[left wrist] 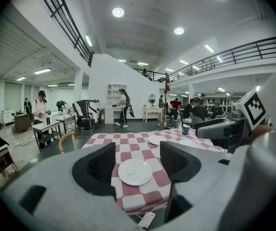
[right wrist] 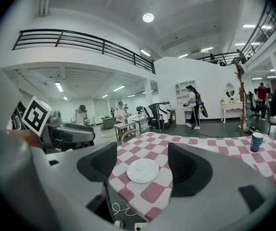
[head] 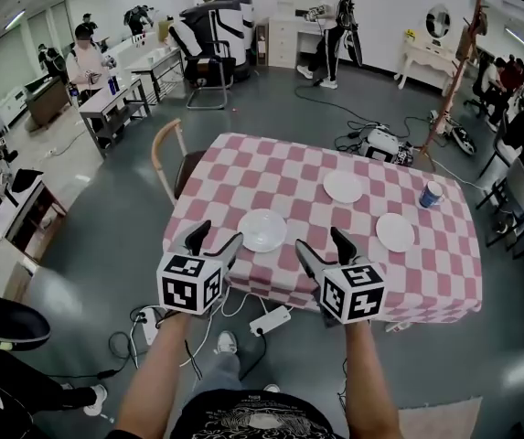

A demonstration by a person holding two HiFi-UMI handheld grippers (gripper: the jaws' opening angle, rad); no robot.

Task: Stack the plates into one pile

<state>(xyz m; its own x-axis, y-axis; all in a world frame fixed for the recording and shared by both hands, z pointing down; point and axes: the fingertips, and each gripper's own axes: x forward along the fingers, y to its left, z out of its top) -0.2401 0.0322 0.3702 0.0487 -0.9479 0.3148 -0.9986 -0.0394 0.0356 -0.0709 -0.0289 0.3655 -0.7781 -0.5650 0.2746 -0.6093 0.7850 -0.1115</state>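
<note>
The 3 plates are not stacked yet: they lie apart on the checked tablecloth (head: 271, 167), the nearest plate (head: 262, 230) close to the front edge, the far plate (head: 343, 187) toward the middle, and the right plate (head: 395, 232) to the side, with a blue cup (head: 431, 194) near it. The left gripper (head: 218, 236) and the right gripper (head: 321, 241) hang at the front edge, on either side of the nearest plate. Both have their jaws spread wide with nothing between the pads; each gripper view shows this plate only farther ahead on the cloth. I think the main risk is the thin rim, which lies flat on the cloth. A jaw that comes in too high may only push the plate away. A jaw that comes too low may pinch the cloth together with the rim, and then lifting would pull the cloth and disturb the other 2 plates and the cup. A grip on 1 edge only may also let the plate tilt and slip.
</note>
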